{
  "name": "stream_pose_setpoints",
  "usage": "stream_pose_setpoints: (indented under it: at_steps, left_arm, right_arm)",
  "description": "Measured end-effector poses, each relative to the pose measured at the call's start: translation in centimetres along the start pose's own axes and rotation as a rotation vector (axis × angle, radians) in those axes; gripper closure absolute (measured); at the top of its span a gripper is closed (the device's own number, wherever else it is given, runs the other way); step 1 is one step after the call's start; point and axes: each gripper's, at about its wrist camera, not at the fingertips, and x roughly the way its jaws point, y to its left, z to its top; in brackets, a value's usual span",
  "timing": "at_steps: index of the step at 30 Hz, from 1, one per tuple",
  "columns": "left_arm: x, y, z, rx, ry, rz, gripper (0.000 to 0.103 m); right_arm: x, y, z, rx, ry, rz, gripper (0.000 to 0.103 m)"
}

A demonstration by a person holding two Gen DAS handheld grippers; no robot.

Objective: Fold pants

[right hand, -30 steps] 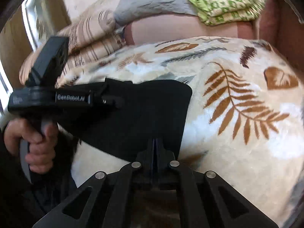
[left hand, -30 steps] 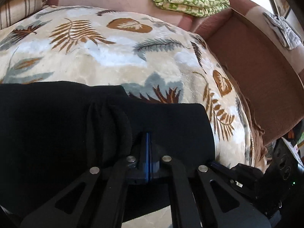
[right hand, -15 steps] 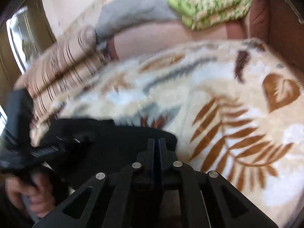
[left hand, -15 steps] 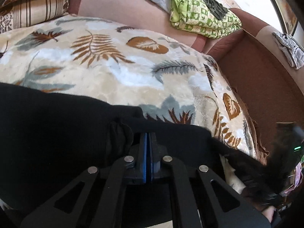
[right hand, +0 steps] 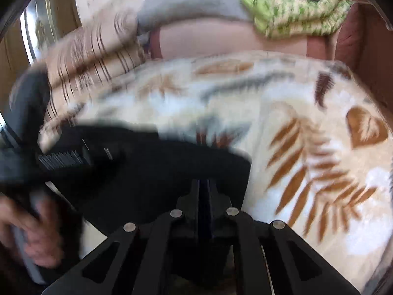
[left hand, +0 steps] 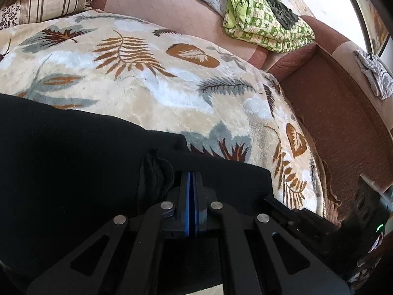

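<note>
Black pants [left hand: 73,159] lie folded on a leaf-print blanket [left hand: 147,86], filling the lower left of the left wrist view. My left gripper [left hand: 191,174] is shut on their upper layer, and the cloth puckers into a small bunch just left of the fingertips. In the blurred right wrist view the pants [right hand: 159,172] reach from the left to my right gripper [right hand: 204,183]. It pinches their near right edge while its jaws are opening, with only a thin slit between them. A hand [right hand: 36,233] holds the left tool at the far left.
A green patterned folded blanket [left hand: 265,24] rests on the sofa back. A striped pillow [left hand: 49,2] lies at the far left. A grey cloth [left hand: 373,73] sits on the brown armrest at the right. The right tool's black body [left hand: 319,223] shows at the lower right.
The right tool has shifted across the lower right of the left view. In the right view the pants' right edge has drawn in toward the fingertips, and the picture is now blurred.
</note>
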Motion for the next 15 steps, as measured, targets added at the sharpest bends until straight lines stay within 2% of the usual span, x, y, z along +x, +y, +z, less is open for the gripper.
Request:
stream_pose_setpoints:
  at_steps: [2, 4, 6, 7, 8, 10, 12, 13, 15]
  left_arm:
    - [-0.4, 0.1, 0.2, -0.01, -0.001, -0.023, 0.1]
    - [-1.5, 0.3, 0.5, -0.026, -0.009, -0.07, 0.097]
    - [-4.1, 0.7, 0.8, -0.041, -0.073, -0.099, 0.079]
    - [-5.8, 1.2, 1.0, -0.062, -0.111, -0.127, 0.059]
    - [-6.9, 1.8, 1.2, -0.081, -0.135, -0.14, 0.044]
    - [-10.8, 3.6, 1.3, -0.132, -0.202, -0.162, 0.04]
    - [-13.4, 5.5, 1.1, -0.176, -0.229, -0.176, 0.036]
    - [-14.9, 6.9, 0.8, -0.215, -0.245, -0.183, 0.03]
    - [-17.5, 10.9, -0.5, -0.341, -0.287, -0.178, 0.021]
  right_arm:
    - [-0.5, 0.0, 0.4, 0.017, -0.014, 0.002, 0.097]
    - [-1.8, 0.2, 0.6, 0.006, -0.076, -0.007, 0.094]
    - [-3.0, 0.1, 0.9, 0.02, -0.137, -0.001, 0.093]
    - [-3.4, 0.0, 1.0, 0.022, -0.159, -0.006, 0.09]
    - [-3.7, 0.0, 1.1, 0.021, -0.181, -0.022, 0.086]
    - [-3.8, -0.4, 1.2, 0.027, -0.203, -0.082, 0.075]
    - [-3.4, -1.4, 1.1, 0.06, -0.186, -0.122, 0.071]
    - [-3.0, -2.0, 1.1, 0.082, -0.169, -0.136, 0.071]
    - [-2.2, -3.2, 0.7, 0.135, -0.142, -0.154, 0.071]
